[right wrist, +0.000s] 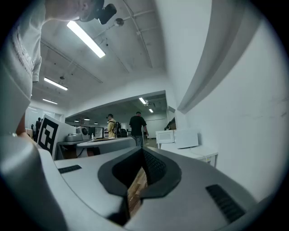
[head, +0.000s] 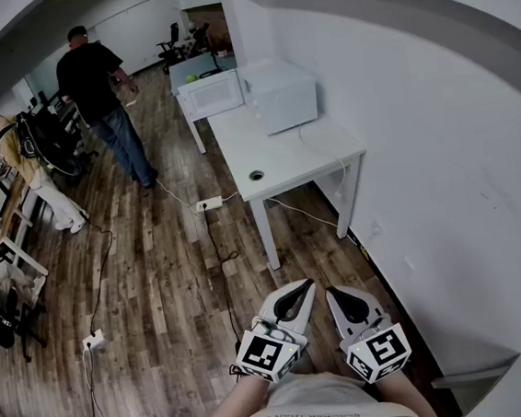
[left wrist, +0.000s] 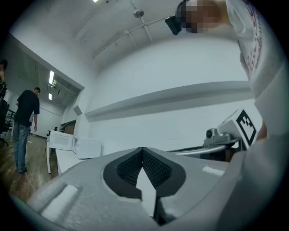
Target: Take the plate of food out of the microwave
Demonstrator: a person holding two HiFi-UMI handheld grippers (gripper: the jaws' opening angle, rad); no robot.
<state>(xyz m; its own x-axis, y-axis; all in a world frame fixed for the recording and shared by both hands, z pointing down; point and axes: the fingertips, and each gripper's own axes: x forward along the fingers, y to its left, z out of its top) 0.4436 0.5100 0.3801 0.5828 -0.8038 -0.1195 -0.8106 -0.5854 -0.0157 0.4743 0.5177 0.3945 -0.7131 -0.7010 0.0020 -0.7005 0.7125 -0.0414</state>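
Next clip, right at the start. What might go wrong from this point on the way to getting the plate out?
1. A power strip and its cable lie on the floor before the white table: a trip hazard on the approach.
2. Two white boxes stand ahead, the nearer microwave and the farther microwave; the wrong one might be opened.
3. The left hand-held gripper and right hand-held gripper are shut and must open first.

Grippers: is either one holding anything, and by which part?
Nothing is held: the left gripper and the right gripper both have their jaws shut on empty air.
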